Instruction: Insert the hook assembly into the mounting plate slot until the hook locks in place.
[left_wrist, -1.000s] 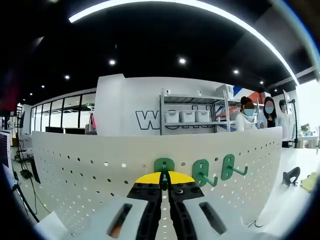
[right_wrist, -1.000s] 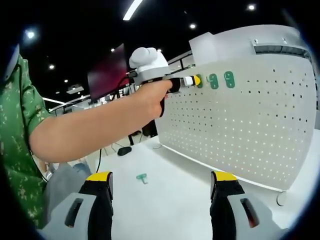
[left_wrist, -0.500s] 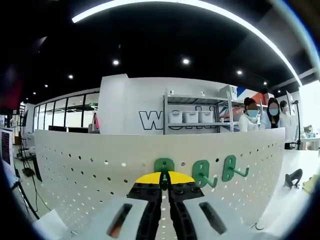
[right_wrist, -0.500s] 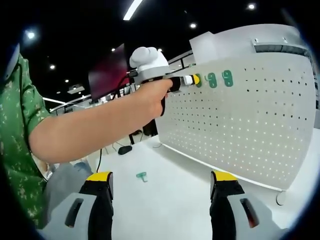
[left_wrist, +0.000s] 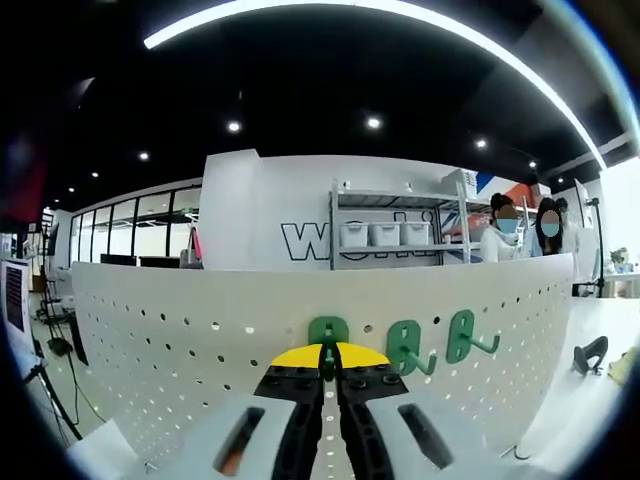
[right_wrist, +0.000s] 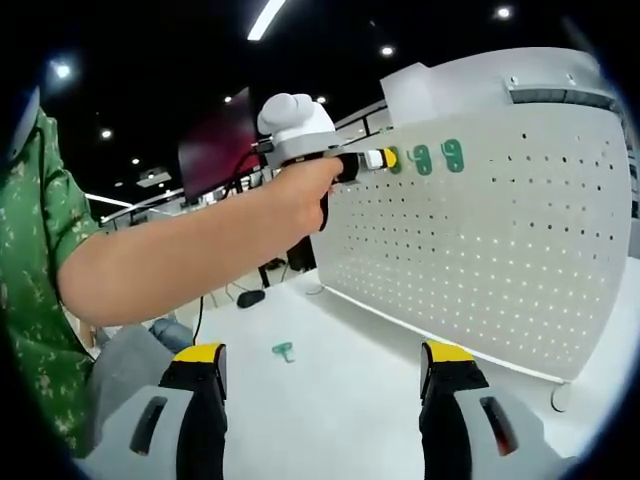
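Pegboard (left_wrist: 150, 340), white and perforated, stands upright across the left gripper view and serves as the mounting plate. Left gripper (left_wrist: 330, 362) has its yellow-tipped jaws drawn narrow against the board's upper rows, pinching the stem of a green hook (left_wrist: 328, 332) whose rounded back plate lies flat on the board; the grip presumably keeps the hook square to the holes while it is pressed home. Two more hooks (left_wrist: 405, 345) sit just to the right of the held one in the same row, prongs pointing outward, apparently already seated. Whether the held hook has locked cannot be told. In the right gripper view the pegboard (right_wrist: 500, 250) curves away on the right; a person's hand (right_wrist: 300, 195) carries the left gripper (right_wrist: 385, 160) to the board's top row, beside the two seated hooks (right_wrist: 437, 157). Right gripper (right_wrist: 325, 360) hangs low, well apart from the board, jaws wide and holding nothing, likely kept back to leave the work unobstructed. A spare hook (right_wrist: 284, 351) lies on the table (right_wrist: 350, 400) near the board's foot.
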